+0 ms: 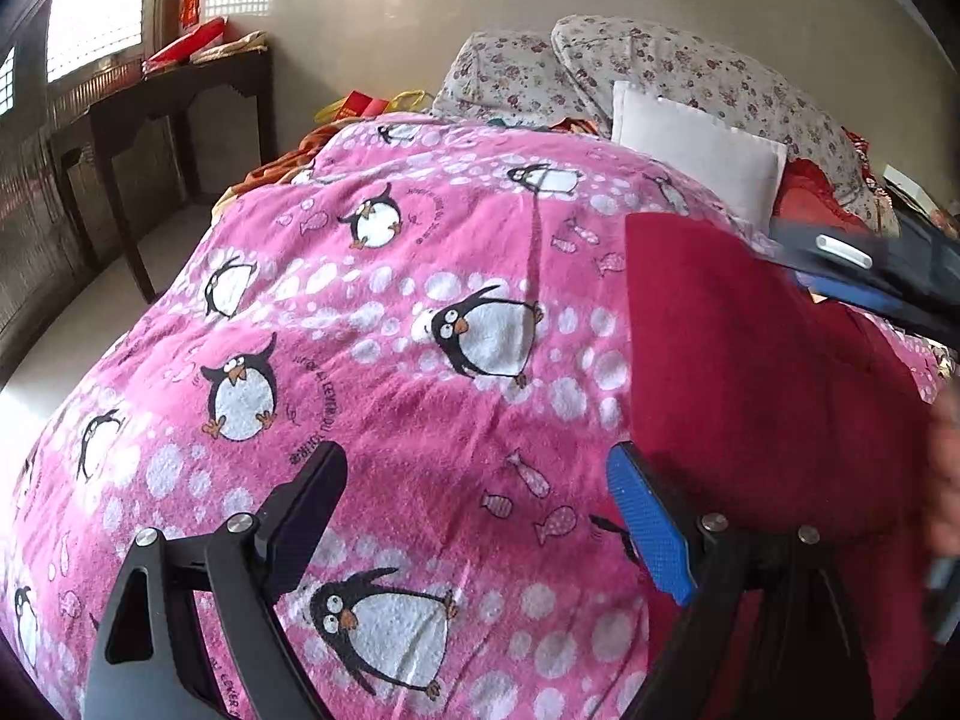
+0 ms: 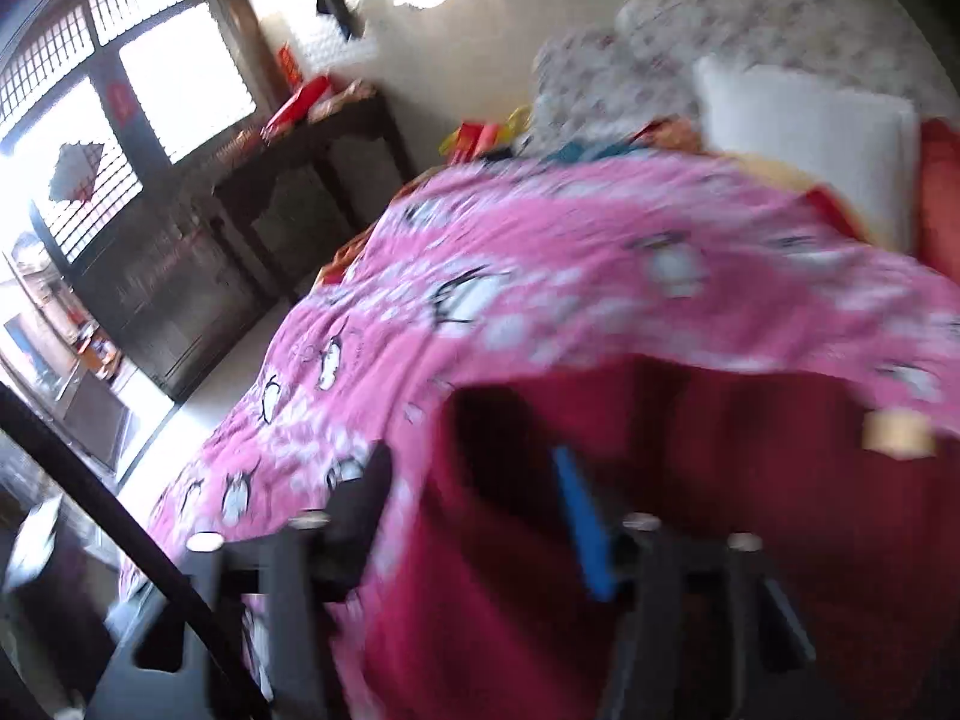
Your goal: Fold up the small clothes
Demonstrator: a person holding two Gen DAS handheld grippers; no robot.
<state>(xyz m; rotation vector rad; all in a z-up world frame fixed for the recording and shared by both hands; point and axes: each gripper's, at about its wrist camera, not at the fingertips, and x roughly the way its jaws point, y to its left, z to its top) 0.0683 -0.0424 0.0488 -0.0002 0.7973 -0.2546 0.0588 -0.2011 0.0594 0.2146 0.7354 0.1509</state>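
Red garment [image 1: 750,372], right edge cut off

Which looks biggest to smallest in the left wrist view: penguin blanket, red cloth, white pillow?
1. Penguin blanket, covers most of the view.
2. Red cloth, though it lies nearer the camera, which flatters it.
3. White pillow, farther back and partly hidden, so unsure.

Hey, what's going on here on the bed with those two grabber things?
A person is working with a two-finger gripper in each hand over a pink penguin blanket. A dark red garment lies on it. The left gripper is open beside the garment's edge, holding nothing. The right gripper also looks open, low over the garment, though that view is blurred. No finished fold shows yet. A white pillow sits further back.
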